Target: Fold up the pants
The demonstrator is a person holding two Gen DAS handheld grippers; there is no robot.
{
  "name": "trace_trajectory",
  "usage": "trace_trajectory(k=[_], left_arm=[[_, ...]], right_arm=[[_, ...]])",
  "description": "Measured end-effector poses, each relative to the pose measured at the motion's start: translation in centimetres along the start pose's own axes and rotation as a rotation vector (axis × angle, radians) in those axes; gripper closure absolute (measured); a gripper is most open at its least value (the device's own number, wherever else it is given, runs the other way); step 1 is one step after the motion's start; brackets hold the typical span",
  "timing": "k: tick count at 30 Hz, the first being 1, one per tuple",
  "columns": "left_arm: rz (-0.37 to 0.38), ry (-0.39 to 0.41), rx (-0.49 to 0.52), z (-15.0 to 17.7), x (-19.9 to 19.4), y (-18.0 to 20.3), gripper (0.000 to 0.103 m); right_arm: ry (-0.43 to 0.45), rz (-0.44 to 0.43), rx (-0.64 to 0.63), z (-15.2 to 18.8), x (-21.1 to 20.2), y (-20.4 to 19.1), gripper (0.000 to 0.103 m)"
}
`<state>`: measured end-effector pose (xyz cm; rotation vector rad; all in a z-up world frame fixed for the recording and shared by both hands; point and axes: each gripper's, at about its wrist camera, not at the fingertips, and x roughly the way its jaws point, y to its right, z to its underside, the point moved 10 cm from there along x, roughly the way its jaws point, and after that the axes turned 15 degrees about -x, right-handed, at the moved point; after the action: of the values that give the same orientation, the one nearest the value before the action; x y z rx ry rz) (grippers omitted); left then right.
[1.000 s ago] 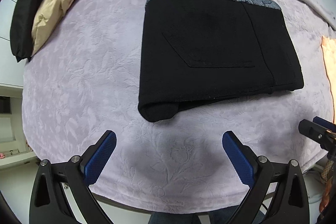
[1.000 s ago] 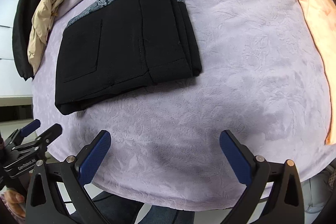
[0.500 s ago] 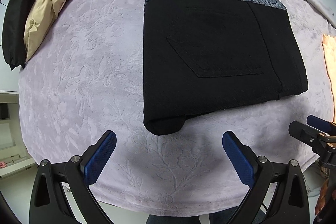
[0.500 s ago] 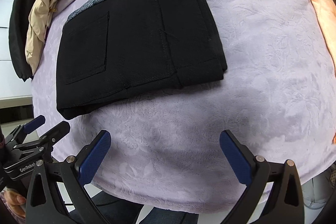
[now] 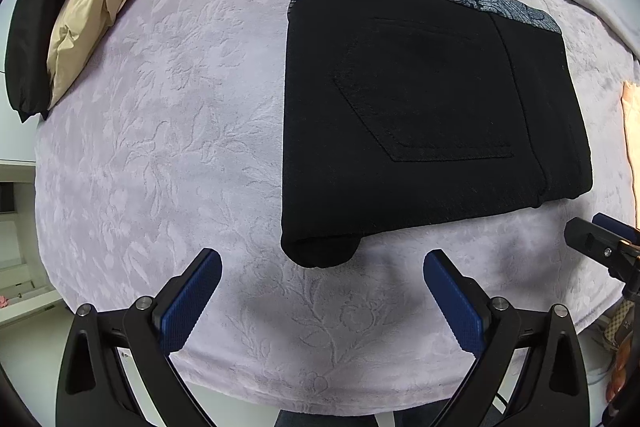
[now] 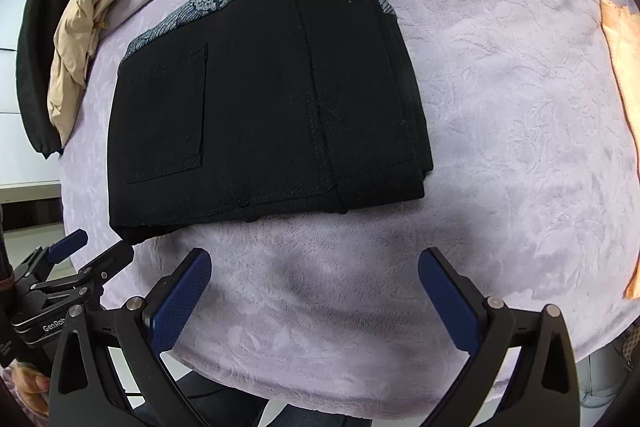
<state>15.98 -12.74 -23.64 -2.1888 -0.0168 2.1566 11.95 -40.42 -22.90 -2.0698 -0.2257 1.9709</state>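
Left wrist view shows the black pants (image 5: 420, 115) folded compactly, both the left gripper (image 5: 322, 285) and right gripper (image 6: 314, 285) spread empty near them, so probably only tidying remains.

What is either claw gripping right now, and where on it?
Nothing. The left claw and the right claw are both open over the lavender blanket, short of the folded black pants.

Black left gripper (image 5: 322, 287), blue ridged pads (image 5: 192, 301)

"GenRob", cut off, stands on the left hand-held gripper (image 6: 90, 251).
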Motion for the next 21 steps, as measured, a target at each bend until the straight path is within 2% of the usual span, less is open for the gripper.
trace_trajectory(k=[6, 9, 13, 17, 21], left_arm=[[0.025, 0.009, -0.003, -1.4, 0.2, -0.7, 0.002], [0.106, 0.018, -0.008, -3.4, -0.1, -1.2, 0.002], [0.249, 0.027, -0.006, -6.9, -0.1, -1.0, 0.002], [0.337, 0.01, 0.057, -9.0, 1.8, 0.3, 0.002], [0.397, -0.019, 0.085, -9.6, 4.2, 1.4, 0.002]], right_arm=[[0.033, -0.031, -0.005, -1.4, -0.7, 1.4, 0.0], [0.067, -0.08, -0.005, -2.8, -1.2, 2.5, 0.0], [0.111, -0.207, 0.006, -5.1, -1.0, 4.2, 0.0], [0.106, -0.328, 0.027, -6.7, 1.1, 6.1, 0.0], [0.106, -0.44, 0.038, -7.3, 3.0, 6.8, 0.0]])
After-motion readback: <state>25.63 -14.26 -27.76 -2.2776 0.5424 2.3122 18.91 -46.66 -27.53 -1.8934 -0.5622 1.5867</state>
